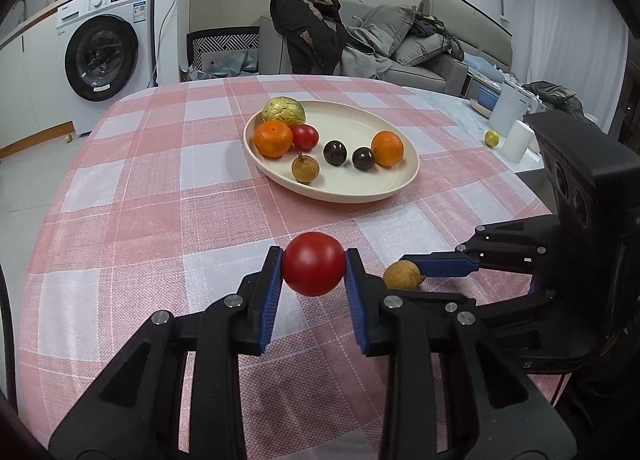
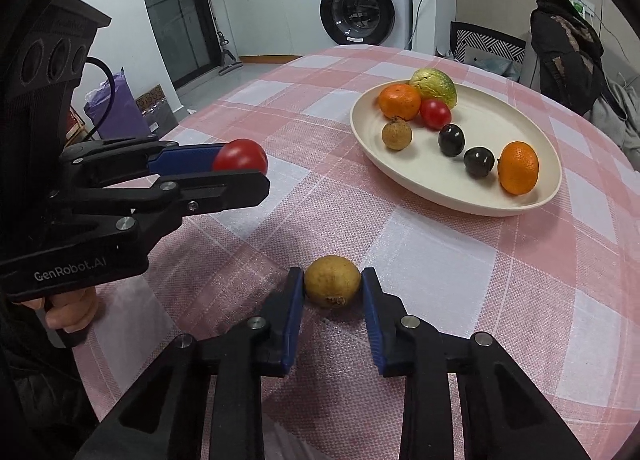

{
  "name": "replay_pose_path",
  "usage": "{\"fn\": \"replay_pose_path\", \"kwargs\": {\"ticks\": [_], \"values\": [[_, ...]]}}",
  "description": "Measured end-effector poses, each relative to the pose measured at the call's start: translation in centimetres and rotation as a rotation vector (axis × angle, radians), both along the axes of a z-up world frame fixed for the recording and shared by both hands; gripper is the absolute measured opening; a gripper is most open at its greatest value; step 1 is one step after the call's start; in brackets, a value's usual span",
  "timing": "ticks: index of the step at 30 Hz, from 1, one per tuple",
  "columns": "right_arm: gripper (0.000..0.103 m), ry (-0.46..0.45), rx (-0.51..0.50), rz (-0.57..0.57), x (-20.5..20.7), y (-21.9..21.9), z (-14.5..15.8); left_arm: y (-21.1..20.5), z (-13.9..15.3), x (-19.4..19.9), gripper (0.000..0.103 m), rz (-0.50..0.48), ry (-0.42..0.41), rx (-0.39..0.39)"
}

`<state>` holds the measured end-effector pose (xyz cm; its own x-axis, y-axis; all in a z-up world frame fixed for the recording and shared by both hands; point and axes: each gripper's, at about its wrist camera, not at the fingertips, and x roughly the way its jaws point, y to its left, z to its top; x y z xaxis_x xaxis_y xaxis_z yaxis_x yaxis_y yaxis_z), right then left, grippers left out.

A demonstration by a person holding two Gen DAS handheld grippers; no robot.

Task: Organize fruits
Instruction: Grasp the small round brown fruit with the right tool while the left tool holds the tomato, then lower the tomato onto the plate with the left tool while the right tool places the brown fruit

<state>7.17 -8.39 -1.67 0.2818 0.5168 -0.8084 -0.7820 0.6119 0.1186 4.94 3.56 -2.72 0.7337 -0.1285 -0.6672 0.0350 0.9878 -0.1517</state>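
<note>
My left gripper (image 1: pixel 313 264) is shut on a red tomato (image 1: pixel 313 263) and holds it above the checked tablecloth; the tomato also shows in the right wrist view (image 2: pixel 241 155). My right gripper (image 2: pixel 333 287) is shut on a small yellow-brown fruit (image 2: pixel 333 286) that rests on the cloth; the fruit also shows in the left wrist view (image 1: pixel 401 275). A cream oval plate (image 1: pixel 372 191) further back holds two oranges, a green-yellow fruit, a red tomato, two dark plums and a brown longan. The plate also shows in the right wrist view (image 2: pixel 452 195).
The round table has a pink and white checked cloth (image 1: pixel 160 219). A white kettle (image 1: pixel 510 109), a white cup and a small yellow fruit (image 1: pixel 491 137) stand at the table's far right. A washing machine, a chair and a sofa are behind the table.
</note>
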Motion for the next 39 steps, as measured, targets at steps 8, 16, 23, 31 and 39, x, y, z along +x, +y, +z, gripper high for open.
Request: {"fn": "replay_pose_path", "kwargs": {"ticks": [8,16,23,31,39], "values": [[0.029,-0.031,0.042,-0.038,0.4,-1.2,1.0,-0.1,-0.1,0.1,0.027,0.007,-0.005,0.008],[0.029,-0.139,0.153,-0.129,1.1,-3.4,3.7,-0.2,0.5,0.6,0.027,0.014,-0.02,0.011],[0.029,-0.17,0.204,-0.195,2.8,-5.5,5.8,-0.2,1.9,1.3,0.027,0.025,-0.06,0.023],[0.029,-0.161,0.231,-0.259,5.7,-6.5,6.6,-0.9,3.7,3.1,0.027,0.022,-0.101,0.036],[0.029,-0.133,0.226,-0.288,7.6,-6.3,6.1,-2.0,4.1,5.6,0.027,0.005,-0.113,0.045]]}}
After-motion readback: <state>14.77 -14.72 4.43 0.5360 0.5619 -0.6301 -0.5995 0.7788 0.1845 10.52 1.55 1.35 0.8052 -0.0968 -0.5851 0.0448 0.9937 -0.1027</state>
